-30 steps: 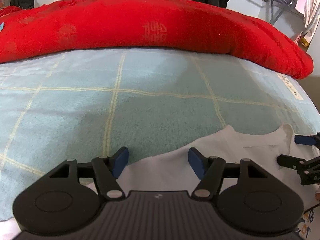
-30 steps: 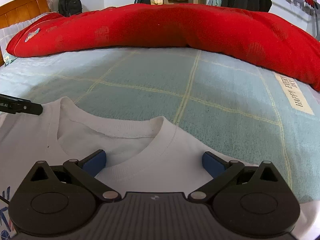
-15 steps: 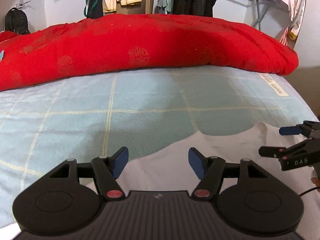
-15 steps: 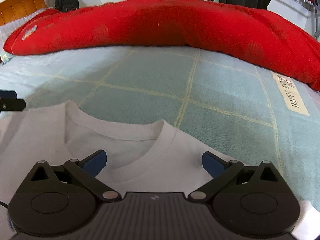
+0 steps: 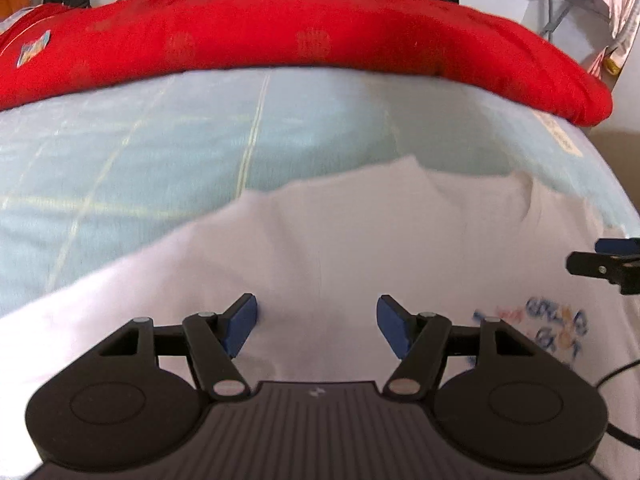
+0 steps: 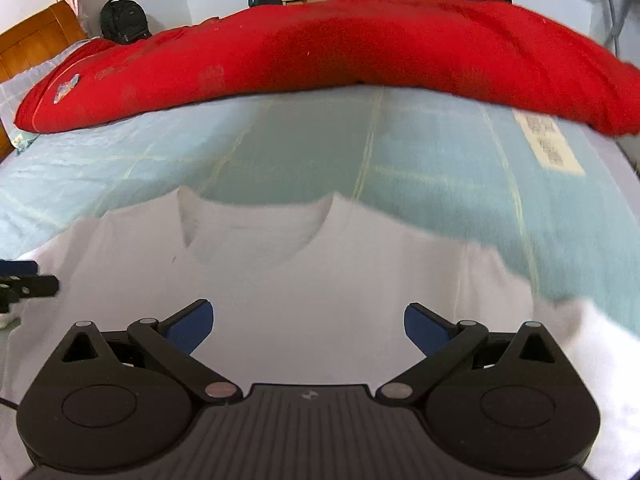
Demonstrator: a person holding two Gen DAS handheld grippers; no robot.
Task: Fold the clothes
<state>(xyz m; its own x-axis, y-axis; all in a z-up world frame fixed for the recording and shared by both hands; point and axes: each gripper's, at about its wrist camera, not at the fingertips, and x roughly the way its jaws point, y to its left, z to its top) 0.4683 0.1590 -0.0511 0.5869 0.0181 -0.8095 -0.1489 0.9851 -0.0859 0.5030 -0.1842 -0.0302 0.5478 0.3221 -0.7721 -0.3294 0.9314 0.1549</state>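
A white T-shirt (image 5: 340, 240) lies flat on the light blue bed, collar away from me; it also shows in the right wrist view (image 6: 320, 280). A blue printed design (image 5: 560, 328) is on its chest. My left gripper (image 5: 318, 328) is open and empty above the shirt's left shoulder area. My right gripper (image 6: 308, 328) is open and empty above the chest, just below the round collar (image 6: 256, 232). The right gripper's fingers (image 5: 600, 264) show at the right edge of the left wrist view. The left gripper's fingers (image 6: 24, 284) show at the left edge of the right wrist view.
A red quilt (image 5: 300, 40) lies rolled along the far side of the bed (image 5: 160, 152). A wooden headboard (image 6: 32, 44) and a black backpack (image 6: 122, 20) are at the far left. Clothes hang on the back wall. The bed's right edge (image 5: 600, 168) drops off.
Both grippers have pulled back toward me over the shirt, so more of the shirt shows ahead of them. Both stay open.
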